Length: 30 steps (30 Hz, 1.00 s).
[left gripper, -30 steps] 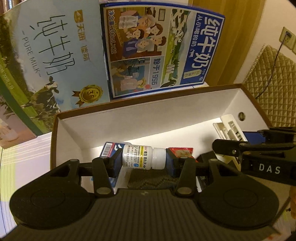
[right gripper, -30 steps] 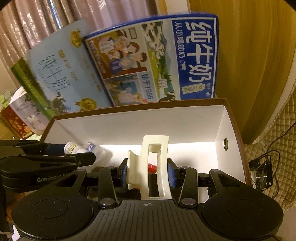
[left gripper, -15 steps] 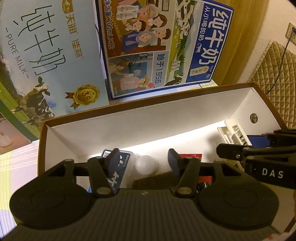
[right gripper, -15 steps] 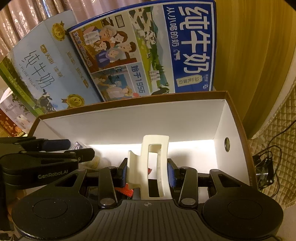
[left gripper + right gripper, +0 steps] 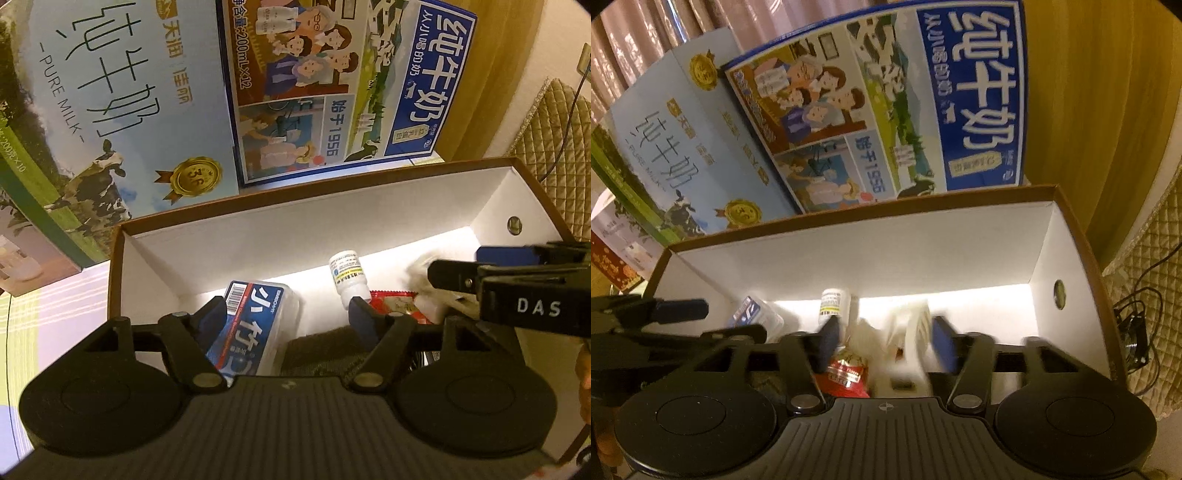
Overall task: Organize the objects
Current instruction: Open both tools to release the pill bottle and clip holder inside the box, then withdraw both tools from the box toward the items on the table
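Note:
A brown box with white inner walls (image 5: 295, 225) (image 5: 923, 240) holds the objects. My left gripper (image 5: 288, 308) is open over it, and nothing sits between its fingers. The small white bottle (image 5: 348, 273) (image 5: 833, 302) lies on the box floor past the right fingertip. A blue and white packet (image 5: 251, 325) (image 5: 750, 312) lies by the left finger. My right gripper (image 5: 886, 338) is open too, and the white hair claw clip (image 5: 910, 343) shows blurred between its fingers, tilted and loose. A red packet (image 5: 391, 301) (image 5: 847, 369) lies beside the clip.
Two milk cartons (image 5: 129, 103) (image 5: 332, 85) lean behind the box. A yellow curtain (image 5: 1089, 110) hangs at the right. A quilted cushion (image 5: 554, 147) and a cable (image 5: 1137, 332) lie beyond the box's right wall. My right gripper's arm (image 5: 524, 291) crosses the left wrist view.
My left gripper opened and the white bottle dropped into the box. My right gripper has just opened and the white claw clip is falling from it.

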Tool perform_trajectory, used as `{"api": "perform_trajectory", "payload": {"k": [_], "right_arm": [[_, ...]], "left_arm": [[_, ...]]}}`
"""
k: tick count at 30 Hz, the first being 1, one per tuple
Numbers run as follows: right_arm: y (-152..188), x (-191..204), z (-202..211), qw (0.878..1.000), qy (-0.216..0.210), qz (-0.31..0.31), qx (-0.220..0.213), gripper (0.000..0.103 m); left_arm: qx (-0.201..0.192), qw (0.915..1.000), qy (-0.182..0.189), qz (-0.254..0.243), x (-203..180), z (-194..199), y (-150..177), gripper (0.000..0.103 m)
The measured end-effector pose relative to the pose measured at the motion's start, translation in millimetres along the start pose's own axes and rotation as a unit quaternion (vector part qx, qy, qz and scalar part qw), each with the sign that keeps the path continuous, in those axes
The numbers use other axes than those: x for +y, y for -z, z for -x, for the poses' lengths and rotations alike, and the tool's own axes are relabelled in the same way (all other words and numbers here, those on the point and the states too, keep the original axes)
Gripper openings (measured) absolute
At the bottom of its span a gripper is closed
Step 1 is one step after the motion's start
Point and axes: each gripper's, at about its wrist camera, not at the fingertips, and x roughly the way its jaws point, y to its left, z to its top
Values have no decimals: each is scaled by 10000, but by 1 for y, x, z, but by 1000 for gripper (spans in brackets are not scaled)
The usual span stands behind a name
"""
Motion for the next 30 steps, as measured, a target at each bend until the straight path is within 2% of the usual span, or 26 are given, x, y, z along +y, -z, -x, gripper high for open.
{"api": "perform_trajectory", "payload": {"k": [4, 11, 30], "right_arm": [[2, -1, 10, 10000, -3, 60, 7, 68], [17, -2, 36, 9997, 30, 226, -78, 85], [71, 18, 123, 9993, -74, 171, -334, 89]], "left_arm": [[-8, 10000, 18, 40, 1, 7, 1, 74], [-51, 9999, 42, 105, 2, 27, 10, 80], [-116, 9991, 240, 330, -7, 108, 63, 81]]}}
